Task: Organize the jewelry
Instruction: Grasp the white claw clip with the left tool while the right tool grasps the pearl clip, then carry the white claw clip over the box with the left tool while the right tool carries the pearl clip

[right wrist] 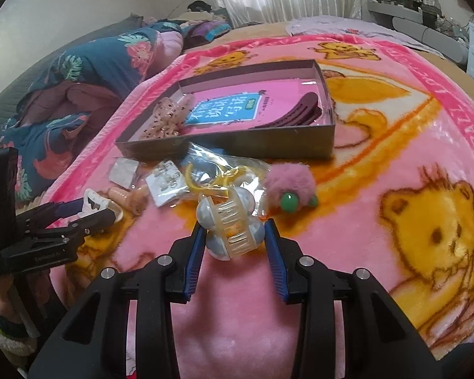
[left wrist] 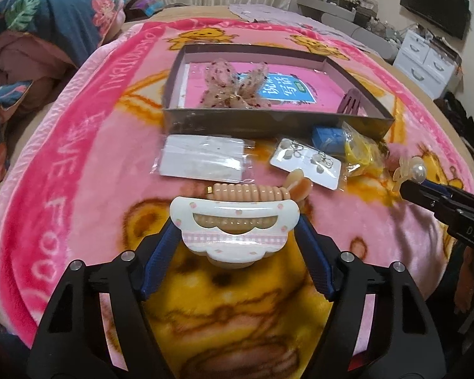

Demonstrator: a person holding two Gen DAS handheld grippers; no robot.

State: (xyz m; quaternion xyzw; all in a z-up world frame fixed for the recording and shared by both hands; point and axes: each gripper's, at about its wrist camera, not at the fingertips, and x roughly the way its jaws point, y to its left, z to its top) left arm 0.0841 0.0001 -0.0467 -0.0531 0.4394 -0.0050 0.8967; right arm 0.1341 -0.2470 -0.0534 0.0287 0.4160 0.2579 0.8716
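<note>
I'm pinching a white clip (left wrist: 233, 227) in my left tongs (left wrist: 237, 237) and a pearl clip (right wrist: 230, 230) in my right tongs (right wrist: 233, 240), both over the blanket (left wrist: 94, 173). Beyond, bagged trinkets (right wrist: 218, 173) are blurring together before the box (left wrist: 268, 120).

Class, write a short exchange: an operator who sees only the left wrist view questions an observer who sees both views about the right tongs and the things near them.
Operator: I see the right tongs only from the side. What do they grip?
Observer: A clear hair clip with pearl-like balls, its comb teeth facing the camera.
Operator: What is the pink blur past the yellow bag?
Observer: A fluffy pink hair tie with green beads, lying on the blanket beside the bag.
Operator: And the dark red clip in the box?
Observer: It is long and comb-like, lying flat at the box's right end.
</note>
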